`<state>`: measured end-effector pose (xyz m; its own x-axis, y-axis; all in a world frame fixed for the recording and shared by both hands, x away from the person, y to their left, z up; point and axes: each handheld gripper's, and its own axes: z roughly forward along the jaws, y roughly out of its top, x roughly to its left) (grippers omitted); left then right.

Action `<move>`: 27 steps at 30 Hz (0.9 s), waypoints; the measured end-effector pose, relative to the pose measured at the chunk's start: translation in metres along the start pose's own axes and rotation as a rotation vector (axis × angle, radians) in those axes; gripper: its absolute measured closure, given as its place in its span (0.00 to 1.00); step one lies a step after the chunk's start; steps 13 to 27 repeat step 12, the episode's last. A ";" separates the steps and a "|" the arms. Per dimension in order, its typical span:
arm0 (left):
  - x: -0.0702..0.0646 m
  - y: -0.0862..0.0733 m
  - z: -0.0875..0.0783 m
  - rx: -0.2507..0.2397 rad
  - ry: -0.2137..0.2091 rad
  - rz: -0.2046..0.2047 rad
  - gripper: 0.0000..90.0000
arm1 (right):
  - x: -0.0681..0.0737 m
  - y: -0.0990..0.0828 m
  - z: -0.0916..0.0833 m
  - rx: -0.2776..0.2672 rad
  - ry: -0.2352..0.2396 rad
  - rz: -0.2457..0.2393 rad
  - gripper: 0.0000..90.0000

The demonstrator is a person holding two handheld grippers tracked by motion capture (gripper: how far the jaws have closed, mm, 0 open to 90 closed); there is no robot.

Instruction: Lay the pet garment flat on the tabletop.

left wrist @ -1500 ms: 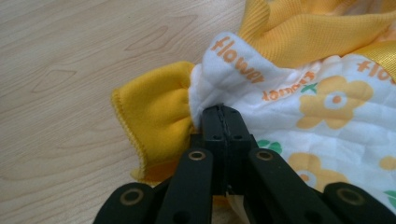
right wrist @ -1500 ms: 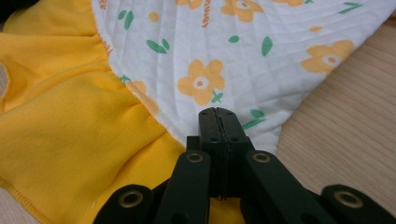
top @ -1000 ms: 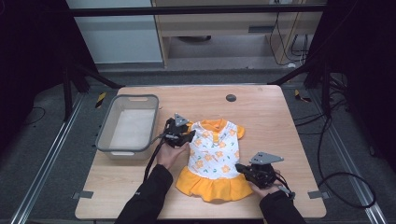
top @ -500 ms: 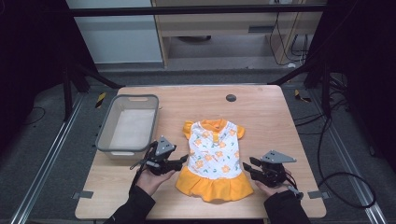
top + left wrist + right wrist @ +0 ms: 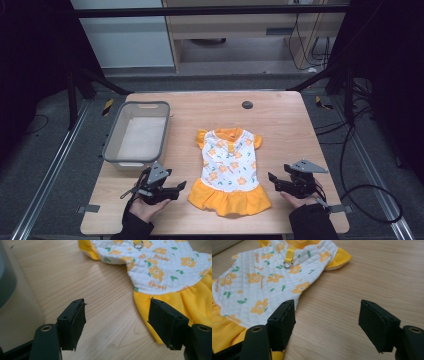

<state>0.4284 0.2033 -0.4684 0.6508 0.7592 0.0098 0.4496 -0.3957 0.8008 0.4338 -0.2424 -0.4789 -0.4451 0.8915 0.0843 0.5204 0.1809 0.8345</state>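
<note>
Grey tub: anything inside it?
The tub looks empty: its pale floor shows bare from the high view. The strip just inside its near wall is hidden by the rim.

Dress [image 5: 229,175]: white, orange flowers, yellow skirt; grey bin [image 5: 113,148].

A laboratory recording station. A wooden table [image 5: 280,125] stands on grey carpet between metal floor rails [image 5: 50,175], framed by black stands [image 5: 345,75]. Cables [image 5: 360,165] trail across the floor, and a pale cabinet [image 5: 130,35] and a workbench [image 5: 240,30] stand behind.
</note>
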 end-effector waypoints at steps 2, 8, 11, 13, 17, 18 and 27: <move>0.005 -0.007 -0.005 -0.003 0.015 -0.018 0.31 | -0.003 -0.002 -0.001 -0.008 -0.011 0.014 0.29; 0.013 -0.020 -0.019 -0.025 0.025 -0.034 0.30 | -0.009 -0.004 0.000 -0.014 -0.032 0.029 0.25; 0.019 -0.025 -0.023 -0.024 0.058 -0.035 0.28 | -0.009 -0.005 0.001 -0.014 -0.042 0.018 0.24; 0.019 -0.025 -0.023 -0.024 0.058 -0.035 0.28 | -0.008 -0.005 0.001 -0.011 -0.047 0.015 0.23; 0.019 -0.025 -0.023 -0.024 0.058 -0.035 0.28 | -0.008 -0.005 0.001 -0.011 -0.047 0.015 0.23; 0.019 -0.025 -0.023 -0.024 0.058 -0.035 0.28 | -0.008 -0.005 0.001 -0.011 -0.047 0.015 0.23; 0.019 -0.025 -0.023 -0.024 0.058 -0.035 0.28 | -0.008 -0.005 0.001 -0.011 -0.047 0.015 0.23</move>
